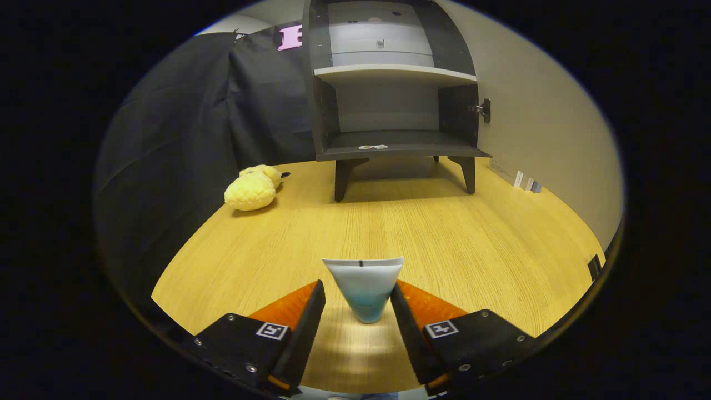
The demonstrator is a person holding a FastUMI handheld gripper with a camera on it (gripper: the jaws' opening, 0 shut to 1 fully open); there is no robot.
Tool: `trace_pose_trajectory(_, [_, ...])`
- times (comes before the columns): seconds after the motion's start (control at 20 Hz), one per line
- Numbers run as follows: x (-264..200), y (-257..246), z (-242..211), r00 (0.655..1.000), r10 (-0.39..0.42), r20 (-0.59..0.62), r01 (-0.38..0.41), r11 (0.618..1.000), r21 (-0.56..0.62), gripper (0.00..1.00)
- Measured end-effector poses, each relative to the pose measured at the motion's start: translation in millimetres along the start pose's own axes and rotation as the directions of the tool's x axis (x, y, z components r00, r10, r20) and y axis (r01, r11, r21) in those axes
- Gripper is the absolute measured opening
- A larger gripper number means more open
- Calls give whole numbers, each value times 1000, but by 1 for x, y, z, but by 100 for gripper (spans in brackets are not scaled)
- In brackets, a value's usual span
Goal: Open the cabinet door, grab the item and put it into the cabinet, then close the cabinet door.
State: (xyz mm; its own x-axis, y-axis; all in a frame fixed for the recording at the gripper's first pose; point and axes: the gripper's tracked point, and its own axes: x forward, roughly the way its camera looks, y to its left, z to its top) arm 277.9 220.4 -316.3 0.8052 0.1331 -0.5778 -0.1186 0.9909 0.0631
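My gripper (pixel 357 286) is low over the wooden table (pixel 444 239), and both fingers press the sides of a white and blue squeeze tube (pixel 364 283). The tube's flat crimped end points ahead, and its narrow end points back between the fingers. Beyond the fingers stands a dark grey cabinet (pixel 394 83) on short legs. Its door (pixel 533 122) is swung wide open to the right on a hinge (pixel 483 110). Inside are a light shelf (pixel 389 72) and a bare lower floor (pixel 400 143).
A yellow plush toy (pixel 253 188) lies on the table left of the cabinet, against the black cloth wall (pixel 183 139). The stretch of table between the tube and the cabinet holds nothing. Small labels (pixel 525 180) sit at the foot of the open door.
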Motion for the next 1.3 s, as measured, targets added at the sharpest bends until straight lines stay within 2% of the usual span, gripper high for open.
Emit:
trace_pose_trajectory(0.05, [2,5,-2,1000,26,-12,-26,1000,-10,53])
trace_pose_trajectory(0.25, [-6,2,14,999,34,0,-34,998,-46,52])
trace_pose_trajectory(0.45, [-15,-3,56,999,38,35,-37,999,-37,52])
trace_pose_trajectory(1.3, [-58,-41,303,969,37,245,-29,999,-35,52])
